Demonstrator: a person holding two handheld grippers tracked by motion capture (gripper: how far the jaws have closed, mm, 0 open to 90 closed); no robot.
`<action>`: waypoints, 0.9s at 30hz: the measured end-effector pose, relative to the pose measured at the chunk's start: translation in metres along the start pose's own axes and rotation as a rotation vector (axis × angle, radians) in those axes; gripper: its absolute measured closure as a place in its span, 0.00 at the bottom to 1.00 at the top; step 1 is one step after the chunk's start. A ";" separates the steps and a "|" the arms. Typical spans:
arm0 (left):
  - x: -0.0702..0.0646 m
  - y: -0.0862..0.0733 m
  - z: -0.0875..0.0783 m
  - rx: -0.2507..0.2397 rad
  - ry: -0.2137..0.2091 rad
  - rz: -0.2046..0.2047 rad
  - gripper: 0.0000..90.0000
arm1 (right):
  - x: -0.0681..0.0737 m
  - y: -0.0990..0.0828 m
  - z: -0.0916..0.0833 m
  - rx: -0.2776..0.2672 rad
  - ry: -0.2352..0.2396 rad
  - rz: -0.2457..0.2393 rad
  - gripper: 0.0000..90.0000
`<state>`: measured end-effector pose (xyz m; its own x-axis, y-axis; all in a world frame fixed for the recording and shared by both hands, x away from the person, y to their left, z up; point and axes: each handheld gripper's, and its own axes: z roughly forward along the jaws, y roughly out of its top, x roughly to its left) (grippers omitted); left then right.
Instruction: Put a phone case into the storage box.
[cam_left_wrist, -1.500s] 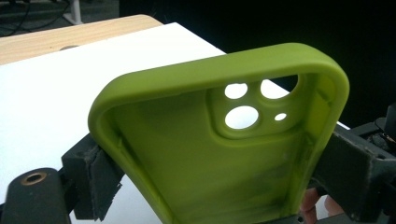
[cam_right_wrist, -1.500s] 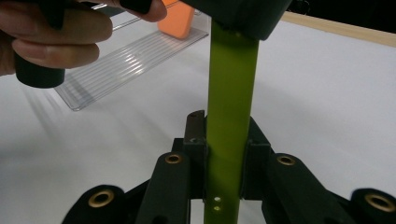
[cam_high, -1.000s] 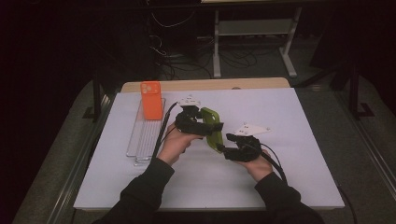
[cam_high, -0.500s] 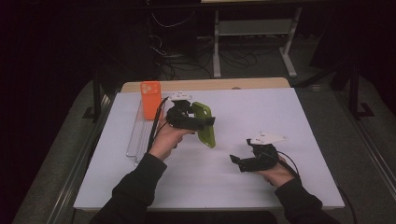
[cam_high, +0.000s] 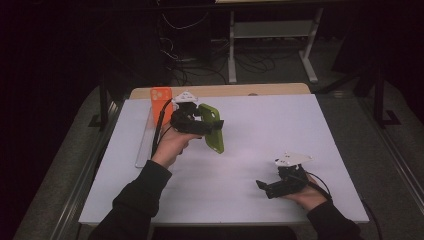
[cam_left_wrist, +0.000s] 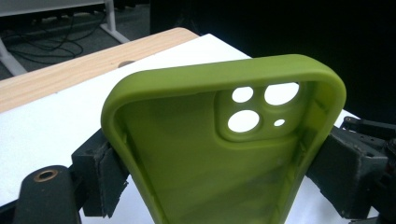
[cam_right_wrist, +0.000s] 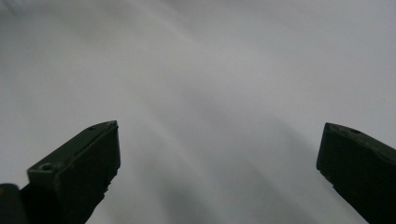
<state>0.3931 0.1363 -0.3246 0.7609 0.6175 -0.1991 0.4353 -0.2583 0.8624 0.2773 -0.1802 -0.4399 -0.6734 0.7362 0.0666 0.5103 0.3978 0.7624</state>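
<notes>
The left gripper (cam_high: 200, 124) is clamped across the two long sides of an olive-green soft phone case (cam_high: 212, 127), its black pads (cam_left_wrist: 108, 173) pressing on the case's outer edges. In the left gripper view the case (cam_left_wrist: 224, 154) rises up between the jaws with its hollow inside facing the camera and its camera cut-outs near the top right corner. In the high view it is held off the white table top (cam_high: 260, 130), hanging down from the gripper on the side towards the person. Just behind that gripper stands an orange phone case (cam_high: 161, 101), on a clear plastic tray (cam_high: 144, 150). The right gripper (cam_high: 265, 186) is well apart, low over the table; its jaws have just been opening and now stand wide, with bare table between them (cam_right_wrist: 219, 140).
</notes>
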 end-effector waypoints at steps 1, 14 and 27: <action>0.001 0.001 -0.002 0.006 0.004 0.004 0.17 | -0.001 -0.001 0.000 -0.003 -0.006 -0.003 0.00; 0.016 0.026 -0.028 -0.016 0.087 0.031 0.17 | -0.003 -0.004 -0.001 0.026 -0.006 0.010 0.00; 0.059 0.049 -0.060 -0.053 0.272 0.006 0.17 | -0.003 -0.003 0.000 0.026 0.021 0.010 0.00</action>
<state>0.4302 0.2047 -0.2662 0.6029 0.7949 -0.0679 0.4001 -0.2277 0.8877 0.2780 -0.1836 -0.4422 -0.6793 0.7285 0.0882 0.5309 0.4050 0.7444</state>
